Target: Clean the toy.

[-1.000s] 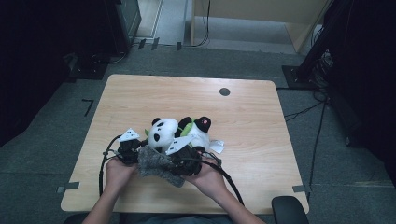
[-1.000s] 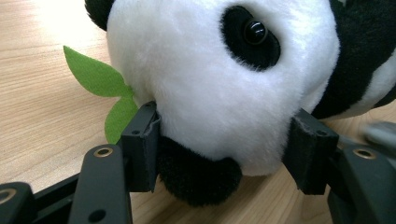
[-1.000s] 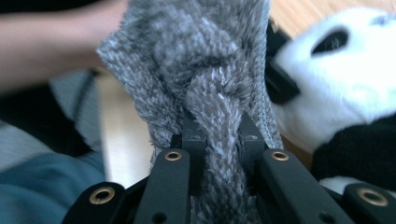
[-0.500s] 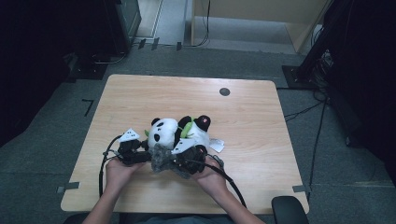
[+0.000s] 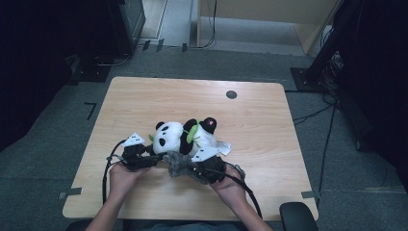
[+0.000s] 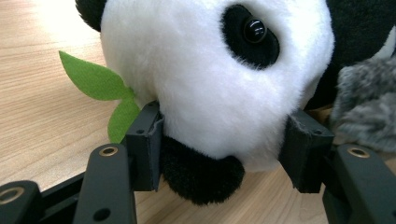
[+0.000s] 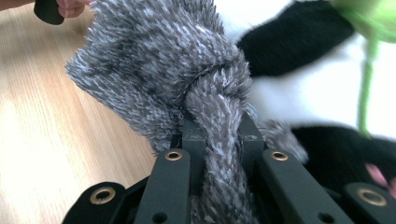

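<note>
The left gripper pinches the panda by its head on the bench. The right gripper is clamped on the grey cloth beside it.

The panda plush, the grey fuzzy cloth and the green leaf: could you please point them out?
panda plush (image 6: pixel 205 79), left gripper view, white face.
grey fuzzy cloth (image 7: pixel 154 56), right gripper view, bunched upper part.
green leaf (image 6: pixel 91 80), left gripper view, upper blade.

We count one plush panda near the desk's front edge. One fuzzy grey cloth too, and two green felt leaves.
</note>
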The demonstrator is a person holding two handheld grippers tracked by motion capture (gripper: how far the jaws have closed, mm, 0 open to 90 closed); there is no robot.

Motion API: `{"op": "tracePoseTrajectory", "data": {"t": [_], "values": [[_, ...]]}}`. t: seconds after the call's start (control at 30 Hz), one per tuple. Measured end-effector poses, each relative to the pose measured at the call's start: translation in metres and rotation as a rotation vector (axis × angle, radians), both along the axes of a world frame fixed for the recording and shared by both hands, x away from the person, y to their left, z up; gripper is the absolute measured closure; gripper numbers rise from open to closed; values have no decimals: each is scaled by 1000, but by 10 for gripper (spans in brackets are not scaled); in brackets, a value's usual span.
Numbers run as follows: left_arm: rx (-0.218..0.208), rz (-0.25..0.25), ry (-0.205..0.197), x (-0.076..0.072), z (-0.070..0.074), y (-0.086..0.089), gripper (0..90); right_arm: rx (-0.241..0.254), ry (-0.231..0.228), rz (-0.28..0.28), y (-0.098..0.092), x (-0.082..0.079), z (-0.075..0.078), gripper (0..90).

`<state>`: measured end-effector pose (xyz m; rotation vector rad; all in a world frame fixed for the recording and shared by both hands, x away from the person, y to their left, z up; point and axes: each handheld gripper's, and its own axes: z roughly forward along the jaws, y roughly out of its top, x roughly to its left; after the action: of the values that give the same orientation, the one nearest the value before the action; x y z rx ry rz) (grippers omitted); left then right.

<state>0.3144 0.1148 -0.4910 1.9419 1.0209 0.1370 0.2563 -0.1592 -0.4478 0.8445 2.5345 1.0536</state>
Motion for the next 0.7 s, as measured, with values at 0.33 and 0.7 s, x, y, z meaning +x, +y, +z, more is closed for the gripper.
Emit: {"op": "tracePoseTrajectory", "data": {"t": [0.33, 0.7], "values": [[-4, 0, 8, 0, 0, 0, 413, -20, 28, -58, -32, -7, -1, 795], [-2, 1, 13, 0, 1, -1, 413, -20, 53, -144, -71, -12, 1, 794]]}}
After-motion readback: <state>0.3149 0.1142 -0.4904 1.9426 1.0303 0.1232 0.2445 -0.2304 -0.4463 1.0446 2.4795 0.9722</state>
